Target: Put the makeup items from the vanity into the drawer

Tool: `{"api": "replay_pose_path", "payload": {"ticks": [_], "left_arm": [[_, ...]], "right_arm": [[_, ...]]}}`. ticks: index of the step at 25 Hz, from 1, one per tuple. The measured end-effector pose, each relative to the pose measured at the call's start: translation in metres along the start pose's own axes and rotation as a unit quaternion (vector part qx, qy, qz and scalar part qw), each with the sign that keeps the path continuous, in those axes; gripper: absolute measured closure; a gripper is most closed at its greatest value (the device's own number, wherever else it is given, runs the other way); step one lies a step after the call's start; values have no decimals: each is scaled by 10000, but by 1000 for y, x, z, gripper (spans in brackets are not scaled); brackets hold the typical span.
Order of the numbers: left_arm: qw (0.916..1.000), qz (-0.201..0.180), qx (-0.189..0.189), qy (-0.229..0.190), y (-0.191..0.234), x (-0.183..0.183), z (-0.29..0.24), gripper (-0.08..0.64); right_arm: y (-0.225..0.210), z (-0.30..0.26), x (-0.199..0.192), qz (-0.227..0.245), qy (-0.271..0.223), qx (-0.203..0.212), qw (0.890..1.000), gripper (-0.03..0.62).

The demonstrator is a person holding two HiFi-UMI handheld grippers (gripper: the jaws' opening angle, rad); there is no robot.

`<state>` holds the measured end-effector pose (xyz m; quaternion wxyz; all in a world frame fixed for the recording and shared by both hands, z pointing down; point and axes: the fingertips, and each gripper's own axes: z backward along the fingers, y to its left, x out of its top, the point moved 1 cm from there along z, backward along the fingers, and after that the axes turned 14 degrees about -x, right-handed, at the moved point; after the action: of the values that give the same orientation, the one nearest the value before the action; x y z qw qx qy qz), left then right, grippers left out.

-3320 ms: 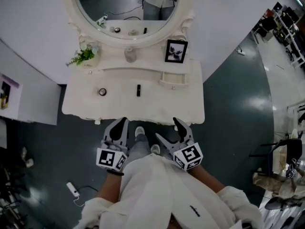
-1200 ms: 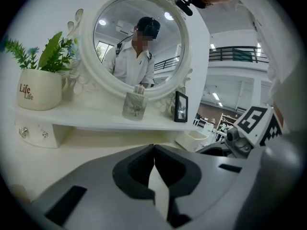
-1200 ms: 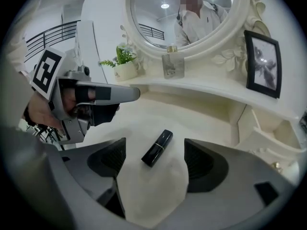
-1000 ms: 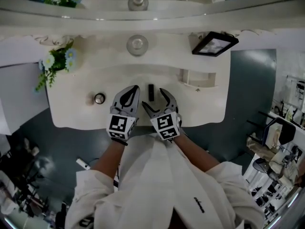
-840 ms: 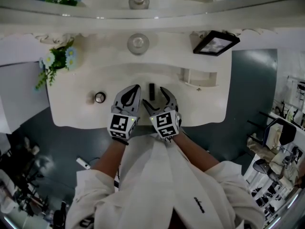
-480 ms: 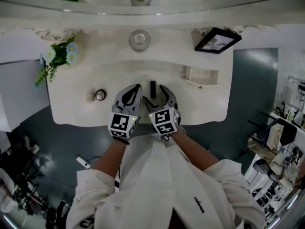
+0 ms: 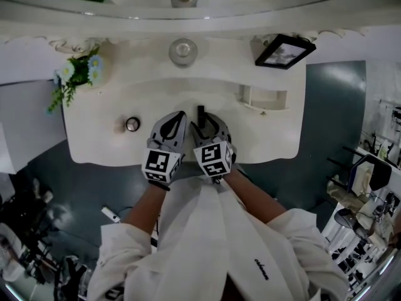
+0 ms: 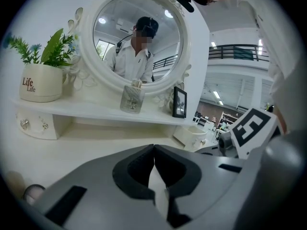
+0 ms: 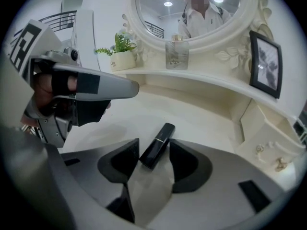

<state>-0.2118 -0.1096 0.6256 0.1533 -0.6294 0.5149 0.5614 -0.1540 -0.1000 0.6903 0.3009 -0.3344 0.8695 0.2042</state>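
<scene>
The right gripper (image 9: 154, 143) is angling down at the counter (image 7: 100, 137), and its jaws have just been closing. Now they are pinching the black lipstick (image 9: 164, 133), which is lying slantwise on the white top at the middle of the vanity, its far end poking out past the jaw tips. The left gripper (image 8: 154, 146) is hovering just beside it, jaws pressed together with nothing between them. A small round jar (image 7: 132, 124) is sitting off to its left.
</scene>
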Motion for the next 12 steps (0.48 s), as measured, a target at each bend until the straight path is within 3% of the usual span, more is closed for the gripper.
{"api": "replay_pose_path", "payload": {"ticks": [3, 12], "left_arm": [[10000, -9, 0, 19, -1, 1, 1, 532], [9999, -13, -127, -11, -10, 9, -6, 534]], "right_arm": [[-2, 0, 2, 98, -92, -259, 9996, 477], [-12, 9, 7, -104, -221, -178, 9995, 480]]}}
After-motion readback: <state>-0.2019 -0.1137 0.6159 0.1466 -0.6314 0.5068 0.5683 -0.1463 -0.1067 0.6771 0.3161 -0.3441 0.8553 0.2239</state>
